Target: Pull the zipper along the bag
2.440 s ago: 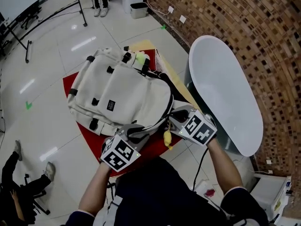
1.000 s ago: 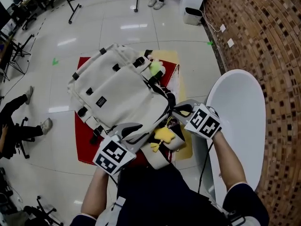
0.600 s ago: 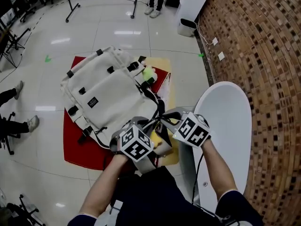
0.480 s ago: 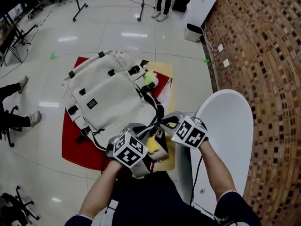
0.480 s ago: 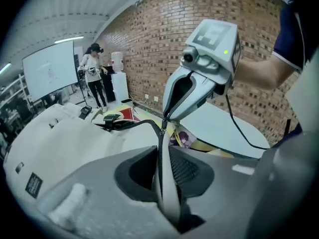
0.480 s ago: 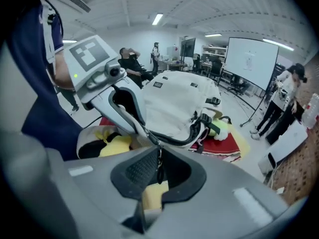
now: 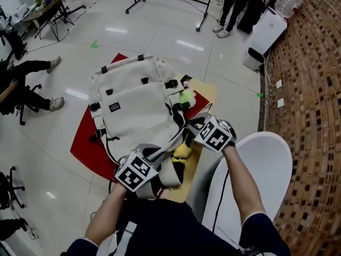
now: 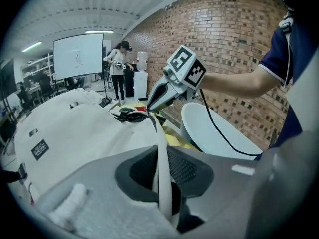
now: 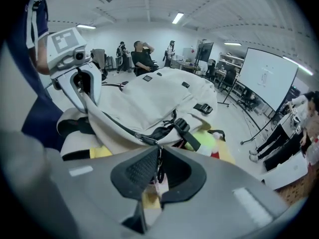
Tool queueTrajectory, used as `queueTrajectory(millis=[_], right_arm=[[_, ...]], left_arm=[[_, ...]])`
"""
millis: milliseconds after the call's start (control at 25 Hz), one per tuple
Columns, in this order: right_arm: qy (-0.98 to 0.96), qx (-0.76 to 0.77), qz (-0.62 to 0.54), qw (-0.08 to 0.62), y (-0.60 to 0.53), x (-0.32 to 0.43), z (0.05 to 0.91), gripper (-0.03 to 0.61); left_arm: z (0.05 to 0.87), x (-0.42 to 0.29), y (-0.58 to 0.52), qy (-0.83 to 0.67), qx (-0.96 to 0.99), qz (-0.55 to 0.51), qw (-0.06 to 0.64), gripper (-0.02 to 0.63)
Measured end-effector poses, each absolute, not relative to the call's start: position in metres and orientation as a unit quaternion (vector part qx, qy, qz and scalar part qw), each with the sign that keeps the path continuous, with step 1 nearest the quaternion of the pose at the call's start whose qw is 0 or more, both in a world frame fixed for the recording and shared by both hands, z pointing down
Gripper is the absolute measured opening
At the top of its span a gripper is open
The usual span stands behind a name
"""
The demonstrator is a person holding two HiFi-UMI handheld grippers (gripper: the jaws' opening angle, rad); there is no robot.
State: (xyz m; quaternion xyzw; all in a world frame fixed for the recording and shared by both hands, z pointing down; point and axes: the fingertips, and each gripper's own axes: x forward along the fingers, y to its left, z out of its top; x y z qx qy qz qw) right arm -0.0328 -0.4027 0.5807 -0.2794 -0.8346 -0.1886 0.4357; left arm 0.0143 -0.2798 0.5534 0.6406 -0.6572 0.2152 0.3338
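Glossy pale tiled floor (image 7: pixel 160 36), with a brown brick wall (image 7: pixel 309 89) curving along one side. Spread below, a flat red mat (image 7: pixel 85 145) carrying a cream canvas backpack (image 7: pixel 136 108), soft and boxy, laid front-up, with black plastic buckles (image 7: pixel 171 84). Main compartment gaping at the near corner; inside the opening, a yellow soft lump (image 7: pixel 181 151), kind unclear. At the bag's far side, beside black straps, a fuzzy yellow-green ball (image 7: pixel 186 96); in a pocket or merely beside it, cannot tell.

Left tongs (image 8: pixel 163 176) just been closing, pinched on a cream fabric band (image 8: pixel 159 138) of the bag's opened edge, drawn taut between the ribbed black pads. Right tongs (image 9: pixel 157 171) nearly together, clamped on the black zipper pull (image 9: pixel 158 158) hanging below the small metal slider (image 9: pixel 149 141), at the end of the dark zipper line (image 9: pixel 112 122) crossing the bag's side.

Beside the right arm, a smooth white oval slab (image 7: pixel 256 180).
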Motion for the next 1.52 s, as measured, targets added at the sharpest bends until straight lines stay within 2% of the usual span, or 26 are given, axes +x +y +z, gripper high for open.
queueTrajectory(millis=[360, 440, 520, 600, 640, 760, 840, 920, 1040, 1080, 1520], right_arm=[[-0.821, -0.293, -0.215, 0.441, -0.409, -0.075, 0.597, 0.035], [-0.826, -0.289, -0.208, 0.438, -0.411, -0.072, 0.592, 0.038], [-0.837, -0.273, -0.191, 0.435, -0.413, -0.066, 0.583, 0.091], [-0.85, -0.251, -0.184, 0.424, -0.413, -0.059, 0.565, 0.149], [-0.859, -0.238, -0.185, 0.414, -0.411, -0.056, 0.552, 0.153], [-0.898, -0.194, -0.172, 0.356, -0.395, -0.054, 0.503, 0.135], [-0.934, -0.156, -0.141, 0.29, -0.375, -0.055, 0.463, 0.118], [-0.965, -0.112, -0.099, 0.217, -0.352, -0.052, 0.422, 0.11], [-0.988, -0.068, -0.054, 0.131, -0.314, -0.039, 0.384, 0.006], [-0.991, -0.06, -0.042, 0.113, -0.302, -0.034, 0.378, 0.006], [-0.999, 0.01, 0.022, 0.023, -0.233, -0.003, 0.348, 0.005]], left_arm=[[0.554, 0.006, -0.275, -0.687, 0.622, 0.167, 0.335, 0.06], [0.552, 0.001, -0.275, -0.695, 0.619, 0.144, 0.336, 0.078], [0.543, -0.005, -0.272, -0.705, 0.617, 0.113, 0.33, 0.128], [0.528, -0.014, -0.269, -0.718, 0.618, 0.087, 0.309, 0.137], [0.519, -0.02, -0.267, -0.723, 0.62, 0.08, 0.293, 0.137], [0.489, -0.037, -0.26, -0.732, 0.632, 0.054, 0.249, 0.135], [0.465, -0.044, -0.254, -0.731, 0.646, 0.035, 0.216, 0.132], [0.442, -0.048, -0.246, -0.73, 0.659, 0.025, 0.18, 0.073], [0.416, -0.05, -0.229, -0.725, 0.675, 0.013, 0.139, 0.002], [0.408, -0.049, -0.223, -0.721, 0.681, 0.006, 0.131, 0.002], [0.368, -0.036, -0.194, -0.693, 0.713, -0.025, 0.103, 0.002]])
